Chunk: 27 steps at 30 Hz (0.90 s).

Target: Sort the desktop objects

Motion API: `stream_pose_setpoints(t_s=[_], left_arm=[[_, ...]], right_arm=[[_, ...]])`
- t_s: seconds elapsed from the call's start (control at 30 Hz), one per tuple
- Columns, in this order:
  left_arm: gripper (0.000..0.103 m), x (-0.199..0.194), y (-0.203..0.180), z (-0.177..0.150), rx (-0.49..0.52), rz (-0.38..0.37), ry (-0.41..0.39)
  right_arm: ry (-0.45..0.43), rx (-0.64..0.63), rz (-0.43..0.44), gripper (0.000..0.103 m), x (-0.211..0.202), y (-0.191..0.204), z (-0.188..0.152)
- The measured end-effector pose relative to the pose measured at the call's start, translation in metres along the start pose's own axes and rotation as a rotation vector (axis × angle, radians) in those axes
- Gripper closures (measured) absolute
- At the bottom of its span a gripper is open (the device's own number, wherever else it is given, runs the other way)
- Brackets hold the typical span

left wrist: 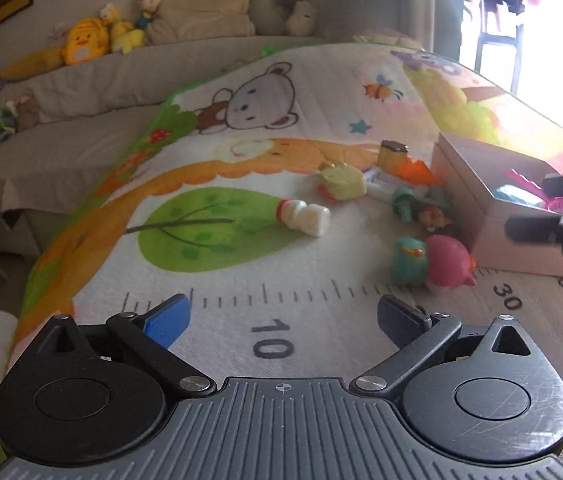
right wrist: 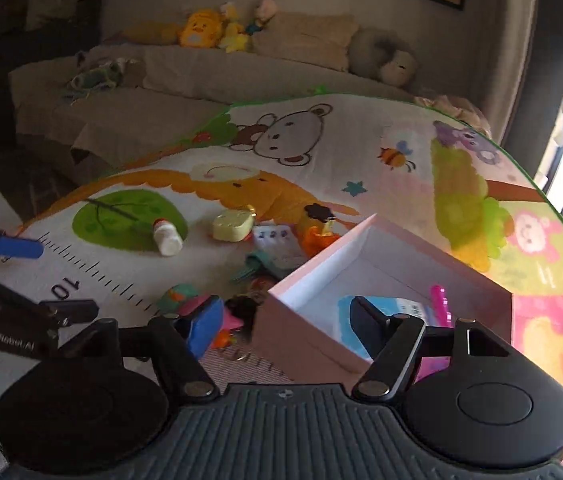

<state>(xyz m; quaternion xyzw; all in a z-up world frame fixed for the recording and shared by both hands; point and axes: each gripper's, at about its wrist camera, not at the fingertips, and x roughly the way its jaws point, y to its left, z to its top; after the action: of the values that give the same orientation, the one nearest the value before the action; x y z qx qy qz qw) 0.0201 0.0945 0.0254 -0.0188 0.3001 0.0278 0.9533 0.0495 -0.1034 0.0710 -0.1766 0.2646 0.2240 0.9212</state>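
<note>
The left gripper (left wrist: pixel 283 314) is hovering low over the play mat (left wrist: pixel 241 264), near its ruler-marked front edge, with its fingers spread wide and nothing between them. The right gripper (right wrist: pixel 283 322) is hanging above the near corner of the pink box (right wrist: pixel 381 276), its fingers also spread and empty.

The small white bottle (left wrist: pixel 305 216) with the red cap is lying on its side toward the middle of the mat, ahead of the left gripper and a little to its right, well apart from the fingers. It is looking like light, hollow plastic, stiff but smooth, so it will probably be rolling or slipping if nudged; taking it across the narrow waist, fingers straddling the body, seems the safest hold.

The teal toy (left wrist: pixel 409 260) and the pink round toy (left wrist: pixel 447 262) are sitting touching each other near the box's front wall, ahead and to the right of the left gripper. Both are looking rounded and smooth, likely light, and the pink one may be squirting out of a pinch unless gripped at its widest part.

Farther back, a pale yellow toy (left wrist: pixel 341 184) and an orange piece (left wrist: pixel 413 172) are lying in a loose cluster against the box's far-left side. Inside the box a blue-and-white item (right wrist: pixel 405 308) and a pink comb-like thing (right wrist: pixel 439 304) are already resting
</note>
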Motion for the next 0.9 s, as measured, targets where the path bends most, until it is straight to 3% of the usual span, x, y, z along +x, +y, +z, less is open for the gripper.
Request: stream_pose_setpoints(t_s=[0.13, 0.3, 0.4, 0.5, 0.6, 0.7, 0.73, 0.83, 0.9], left_arm=[[0.001, -0.005, 0.021, 0.006, -0.038, 0.016, -0.018], [0.001, 0.002, 0.029, 0.013, -0.031, 0.000, -0.038], [0.001, 0.019, 0.023, 0.021, 0.008, -0.019, -0.035], [0.001, 0.041, 0.015, 0.030, 0.034, -0.050, -0.015], [0.001, 0.065, 0.002, 0.041, 0.075, -0.086, 0.003], [0.001, 0.088, -0.011, 0.052, 0.124, -0.069, 0.008], [0.003, 0.095, -0.014, 0.055, 0.131, -0.059, 0.015], [0.027, 0.111, -0.024, 0.059, 0.152, -0.070, 0.053], [0.034, 0.116, -0.029, 0.058, 0.162, -0.081, 0.067]], right_arm=[[0.010, -0.137, 0.024, 0.039, 0.036, 0.050, 0.003], [0.059, -0.111, 0.044, 0.054, 0.070, 0.056, 0.007], [0.090, -0.097, 0.076, 0.062, 0.055, 0.049, -0.002], [0.113, -0.074, 0.106, 0.062, 0.028, 0.034, -0.020], [0.134, -0.014, 0.074, 0.062, 0.001, 0.011, -0.042], [0.132, 0.057, 0.025, 0.062, -0.021, -0.015, -0.061], [0.126, 0.074, 0.013, 0.062, -0.027, -0.021, -0.066], [0.113, 0.120, -0.004, 0.060, -0.038, -0.033, -0.074], [0.103, 0.142, -0.003, 0.053, -0.041, -0.038, -0.075]])
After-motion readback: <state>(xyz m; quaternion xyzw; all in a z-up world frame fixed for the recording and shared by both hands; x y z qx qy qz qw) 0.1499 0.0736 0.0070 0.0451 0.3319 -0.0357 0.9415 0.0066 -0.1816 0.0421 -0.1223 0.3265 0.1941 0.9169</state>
